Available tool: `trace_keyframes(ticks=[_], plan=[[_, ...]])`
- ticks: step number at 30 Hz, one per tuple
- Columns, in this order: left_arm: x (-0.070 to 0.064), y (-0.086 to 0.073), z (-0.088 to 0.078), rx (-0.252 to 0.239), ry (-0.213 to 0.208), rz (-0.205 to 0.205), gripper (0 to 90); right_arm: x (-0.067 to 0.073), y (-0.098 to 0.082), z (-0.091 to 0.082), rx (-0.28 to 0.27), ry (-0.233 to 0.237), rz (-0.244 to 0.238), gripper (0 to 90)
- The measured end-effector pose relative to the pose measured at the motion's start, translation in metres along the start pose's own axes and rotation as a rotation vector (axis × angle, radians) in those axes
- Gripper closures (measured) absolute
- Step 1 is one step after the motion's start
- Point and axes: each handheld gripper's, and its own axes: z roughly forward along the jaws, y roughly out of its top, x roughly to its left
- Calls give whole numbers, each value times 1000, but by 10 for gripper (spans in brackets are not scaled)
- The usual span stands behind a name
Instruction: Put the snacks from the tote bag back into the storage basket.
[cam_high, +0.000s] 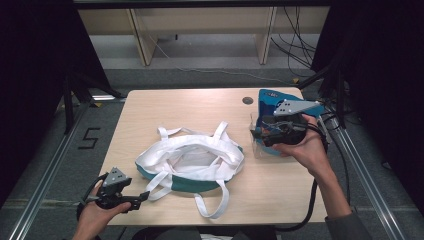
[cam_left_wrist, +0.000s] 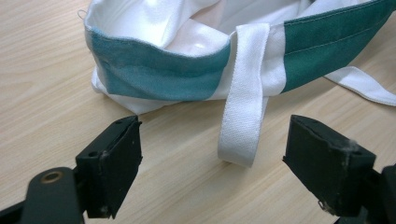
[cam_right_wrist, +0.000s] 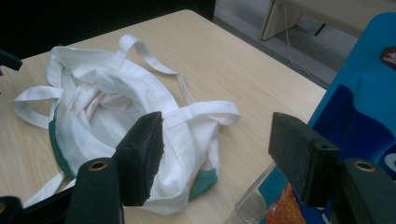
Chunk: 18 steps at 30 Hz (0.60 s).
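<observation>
1. Across the middle of the picture from above, the pale wooden table (cam_high: 150, 107) carries everything, its bare top showing along the far edge.
2. At the centre of that table lies the white and green cloth bag (cam_high: 190, 162), slumped open with its mouth upward and the white lining showing; its white straps (cam_high: 212, 206) trail loose toward the near edge.
3. At the table's right edge stands a blue packet (cam_high: 267, 97), with a clear plastic container (cam_high: 257, 147) just beside it; in the right gripper view something orange shows inside that container.
4. The right gripper (cam_high: 257, 132) hangs over the packet and container in the person's hand, its jaws spread wide with nothing between them.
5. The left gripper (cam_high: 142, 197) sits at the near left corner, just beside the bag's green band; its jaws stand wide apart, and in the left gripper view one white strap loop (cam_left_wrist: 243, 130) lies on the table between them, untouched by either pad.
</observation>
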Motion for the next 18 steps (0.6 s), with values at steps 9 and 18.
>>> trace_keyframes(ticks=[9,18], plan=[[-1,0,-1,0,3,-11,182,-2,-12,10,2,38,9,359],[-1,-1,-2,-5,-3,-18,181,5,-20,14,15,50,-1,349]])
